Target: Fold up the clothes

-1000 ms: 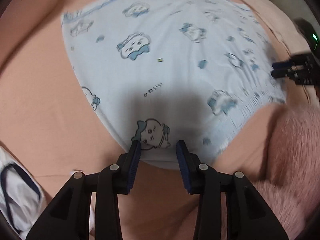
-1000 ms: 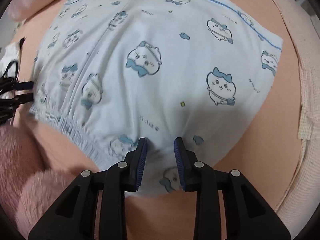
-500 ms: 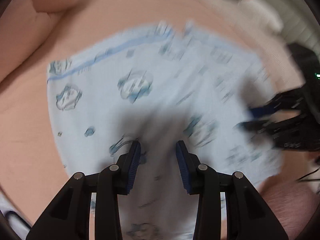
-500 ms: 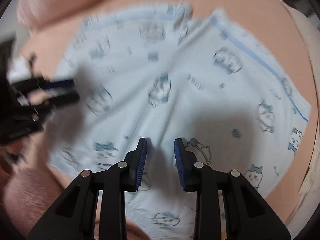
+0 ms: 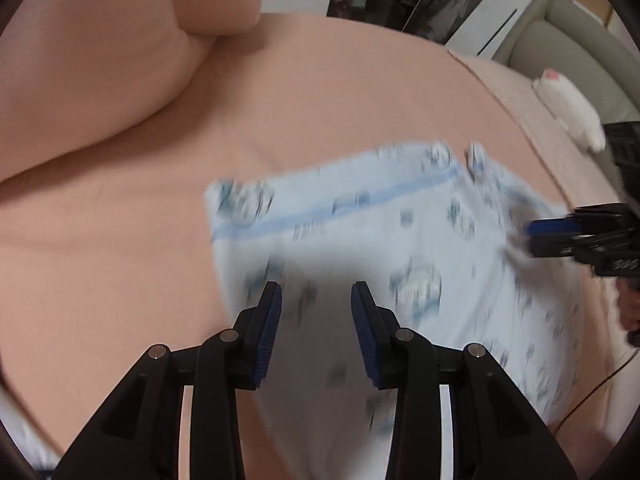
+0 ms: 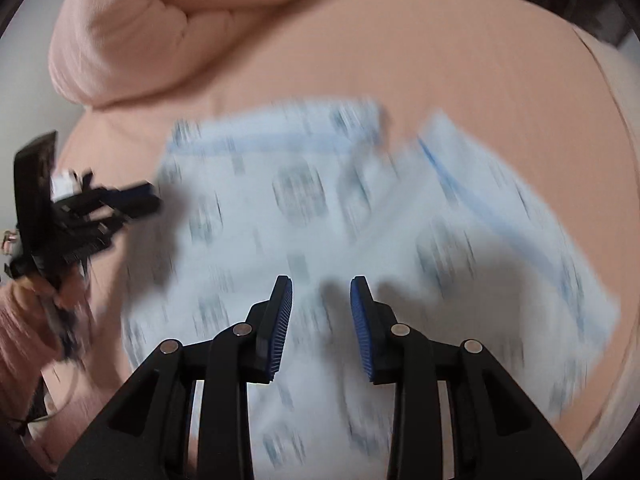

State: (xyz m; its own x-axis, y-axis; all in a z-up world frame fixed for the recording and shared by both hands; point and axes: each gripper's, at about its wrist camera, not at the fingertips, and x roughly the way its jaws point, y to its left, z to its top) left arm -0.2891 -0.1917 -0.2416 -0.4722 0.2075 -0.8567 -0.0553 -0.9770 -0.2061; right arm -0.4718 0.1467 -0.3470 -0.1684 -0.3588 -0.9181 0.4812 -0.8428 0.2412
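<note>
Light blue shorts (image 5: 400,248) lie spread on the pink bed sheet (image 5: 320,100), pretty blurry. Left gripper (image 5: 316,312) and right gripper (image 6: 320,300) both hang over them, jaws apart, gripping nothing.

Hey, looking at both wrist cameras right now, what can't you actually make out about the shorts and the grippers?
- Print on the blue shorts: motion-blurred in both views.
- Shorts' near edge: hidden behind the left gripper and right gripper, cut off by the frame bottom.
- Whether either gripper touches the cloth: blur prevents telling.
</note>
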